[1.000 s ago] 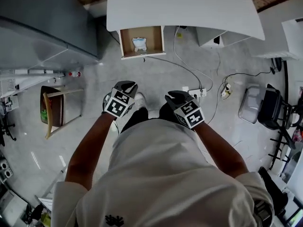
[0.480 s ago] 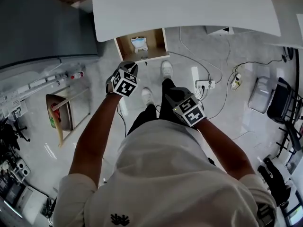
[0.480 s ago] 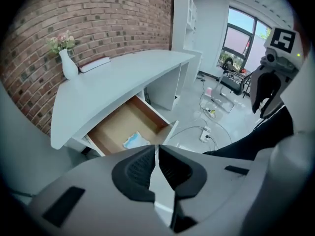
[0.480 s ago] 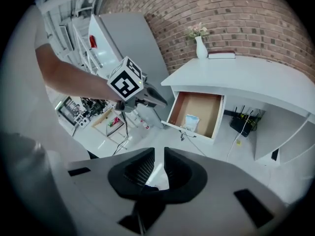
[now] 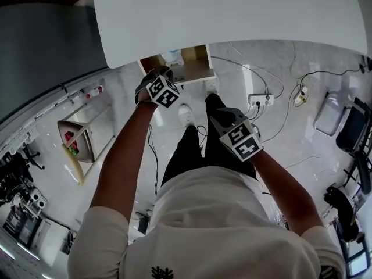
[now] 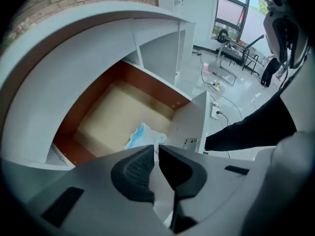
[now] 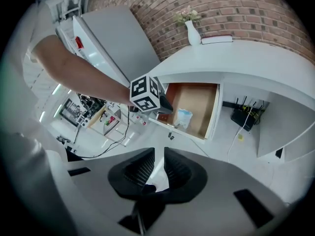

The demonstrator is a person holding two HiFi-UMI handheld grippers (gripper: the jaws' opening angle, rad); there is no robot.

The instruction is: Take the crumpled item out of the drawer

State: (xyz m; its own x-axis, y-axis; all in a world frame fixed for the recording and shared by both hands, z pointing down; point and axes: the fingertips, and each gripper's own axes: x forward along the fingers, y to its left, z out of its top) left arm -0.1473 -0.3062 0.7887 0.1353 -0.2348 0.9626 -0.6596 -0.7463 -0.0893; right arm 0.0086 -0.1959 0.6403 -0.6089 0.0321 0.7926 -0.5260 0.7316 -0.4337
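A wooden drawer (image 5: 195, 68) stands pulled out under the white desk top (image 5: 232, 10). Inside lies the crumpled item (image 5: 172, 56), a light blue and white wad, also seen in the left gripper view (image 6: 143, 136) and the right gripper view (image 7: 184, 117). My left gripper (image 5: 161, 75) hovers at the drawer's front edge, just short of the wad, jaws together and empty (image 6: 156, 149). My right gripper (image 5: 224, 120) hangs back over the person's legs, shut and empty (image 7: 159, 154). The desk top hides the drawer's rear part in the head view.
A power strip (image 5: 260, 100) and cables (image 5: 285, 115) lie on the floor to the right of the drawer. A small cart (image 5: 78, 141) stands at left, a dark chair (image 5: 354, 132) at right. A vase (image 7: 193, 31) sits on the desk.
The person has stepped up to the desk. My left gripper has travelled forward to the drawer's front edge. The right gripper has stayed near the body.
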